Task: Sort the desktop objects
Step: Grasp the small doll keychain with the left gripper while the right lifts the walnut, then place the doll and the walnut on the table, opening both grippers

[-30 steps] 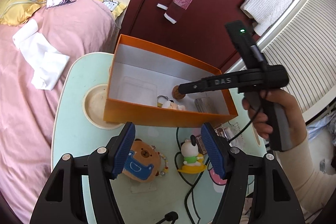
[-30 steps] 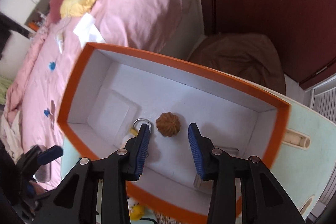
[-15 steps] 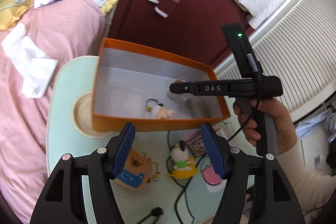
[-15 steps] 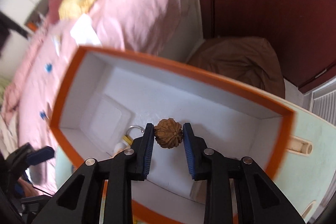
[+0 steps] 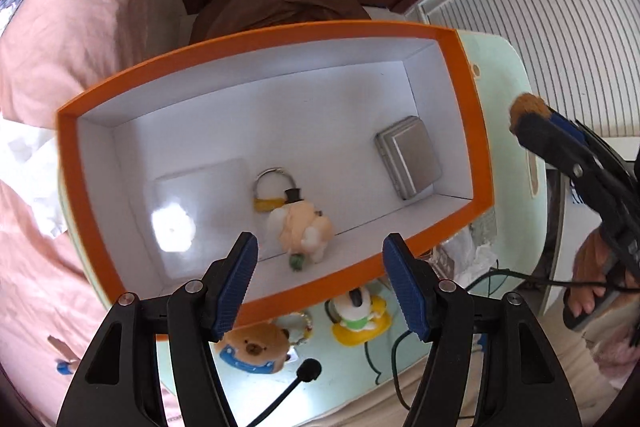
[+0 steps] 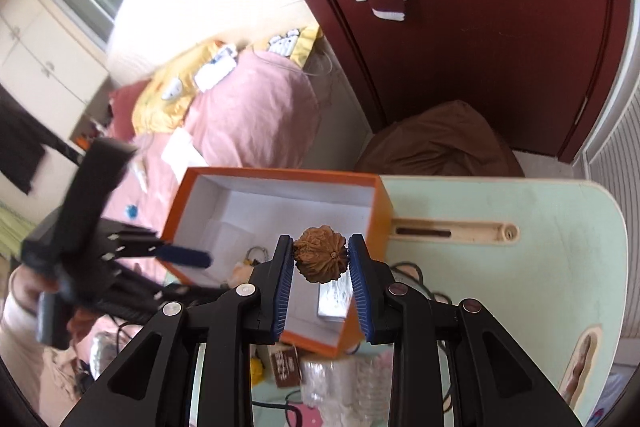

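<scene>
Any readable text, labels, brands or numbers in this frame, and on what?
None can be read.
Brown card below the orange box: light print, too blurred to read.
Small silver tin inside the box: no lettering visible.
Right gripper: no marking shows.

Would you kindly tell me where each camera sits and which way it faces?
Left wrist: on the left tool, looking steeply down into the orange cardboard box; the right tool shows at right.
Right wrist: on the right tool, shut on the brown wrinkled walnut, looking across the pale green table.
Shared: box, walnut.
</scene>
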### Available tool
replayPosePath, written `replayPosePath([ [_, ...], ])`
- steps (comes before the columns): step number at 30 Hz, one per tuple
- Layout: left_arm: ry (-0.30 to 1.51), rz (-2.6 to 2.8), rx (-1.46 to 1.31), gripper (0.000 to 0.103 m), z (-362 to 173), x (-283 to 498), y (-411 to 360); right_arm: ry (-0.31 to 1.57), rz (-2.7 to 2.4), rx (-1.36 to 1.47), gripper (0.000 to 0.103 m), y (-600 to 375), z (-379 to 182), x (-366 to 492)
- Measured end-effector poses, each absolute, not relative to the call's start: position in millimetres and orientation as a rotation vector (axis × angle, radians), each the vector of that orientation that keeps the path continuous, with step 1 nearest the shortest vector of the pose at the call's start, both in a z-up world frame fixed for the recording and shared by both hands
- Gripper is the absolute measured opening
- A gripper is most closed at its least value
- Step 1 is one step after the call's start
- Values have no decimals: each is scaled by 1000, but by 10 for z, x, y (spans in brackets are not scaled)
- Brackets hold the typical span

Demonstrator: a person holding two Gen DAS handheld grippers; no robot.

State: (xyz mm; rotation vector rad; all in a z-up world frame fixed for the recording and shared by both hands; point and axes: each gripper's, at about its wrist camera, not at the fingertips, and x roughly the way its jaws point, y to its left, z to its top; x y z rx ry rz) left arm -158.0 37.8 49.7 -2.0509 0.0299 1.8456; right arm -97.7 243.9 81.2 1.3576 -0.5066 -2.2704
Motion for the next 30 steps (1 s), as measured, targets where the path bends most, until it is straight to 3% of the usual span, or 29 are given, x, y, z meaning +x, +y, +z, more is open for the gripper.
replayPosePath([
  [7,53,1833,-2160,66,163,-1632,421,-560,-2255,1318,27,2649,850,-802],
  [9,113,1857,-2130,56,155,-1625,448,-576,-2251,1310,28,2689,838,-779],
  [10,158,1876,-2115,45,169,-1610,464,-587,-2249,1307,28,2706,831,-771],
  [11,199,1893,-2097,43,185,-1595,478,-598,-2246,1303,28,2723,824,-763],
  [17,136,1877,-2061,43,235,-1556,394,-620,-2234,1301,28,2738,747,-825],
  [30,-42,1967,-1695,43,1480,-1017,134,-497,-2224,1223,28,2486,1012,-537],
])
